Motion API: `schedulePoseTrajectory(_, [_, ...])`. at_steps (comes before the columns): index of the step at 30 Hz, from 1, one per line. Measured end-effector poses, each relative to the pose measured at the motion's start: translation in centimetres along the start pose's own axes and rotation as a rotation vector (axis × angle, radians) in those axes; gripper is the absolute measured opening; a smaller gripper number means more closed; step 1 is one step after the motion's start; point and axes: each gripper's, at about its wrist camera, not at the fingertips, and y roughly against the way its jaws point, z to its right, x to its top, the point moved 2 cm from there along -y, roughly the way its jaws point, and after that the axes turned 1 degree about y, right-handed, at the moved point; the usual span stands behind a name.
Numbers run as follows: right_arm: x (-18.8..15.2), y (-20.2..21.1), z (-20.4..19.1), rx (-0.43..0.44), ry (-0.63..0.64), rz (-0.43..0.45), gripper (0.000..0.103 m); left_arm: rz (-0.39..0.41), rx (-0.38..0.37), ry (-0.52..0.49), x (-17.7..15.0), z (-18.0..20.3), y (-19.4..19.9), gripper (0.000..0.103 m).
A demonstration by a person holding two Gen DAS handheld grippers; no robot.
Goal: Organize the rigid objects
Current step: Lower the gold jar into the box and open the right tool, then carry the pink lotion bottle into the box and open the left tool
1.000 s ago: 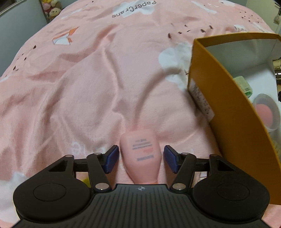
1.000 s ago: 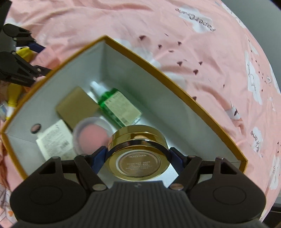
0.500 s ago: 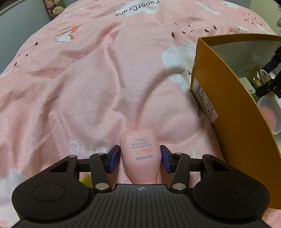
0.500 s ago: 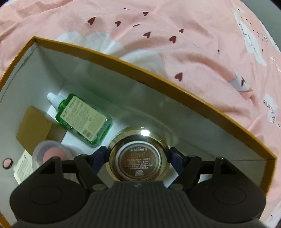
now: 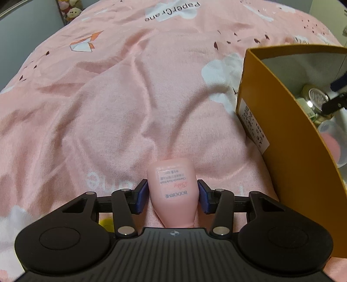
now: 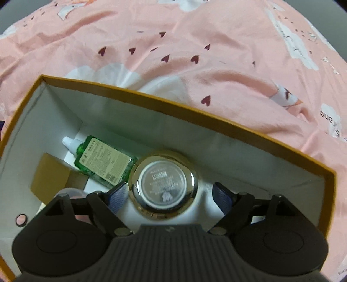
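Observation:
My left gripper is shut on a pink Bodorme bottle just above the pink bedspread, left of the orange box. My right gripper is open inside the orange box. The gold jar lies on the box floor between the spread pads, near the left pad and apart from the right one. A green bottle lies to the jar's left. The jar also shows in the left wrist view.
In the box lie a brown carton, a small pink round item and a clear pink-lidded pot. The pink bedspread lies all around. Plush toys sit at the far left corner.
My right gripper has lowered the gold jar into the box and opened, letting it go. My left gripper has closed on the pink bottle and lifted it slightly.

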Motion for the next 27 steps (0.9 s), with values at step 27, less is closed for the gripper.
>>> schedulePoseTrajectory(27, [-6.9, 9.0, -0.3, -0.048, -0.034, 0.22, 0.079, 0.241, -0.38, -0.244, 5.6, 11.7, 13.0, 0.051])
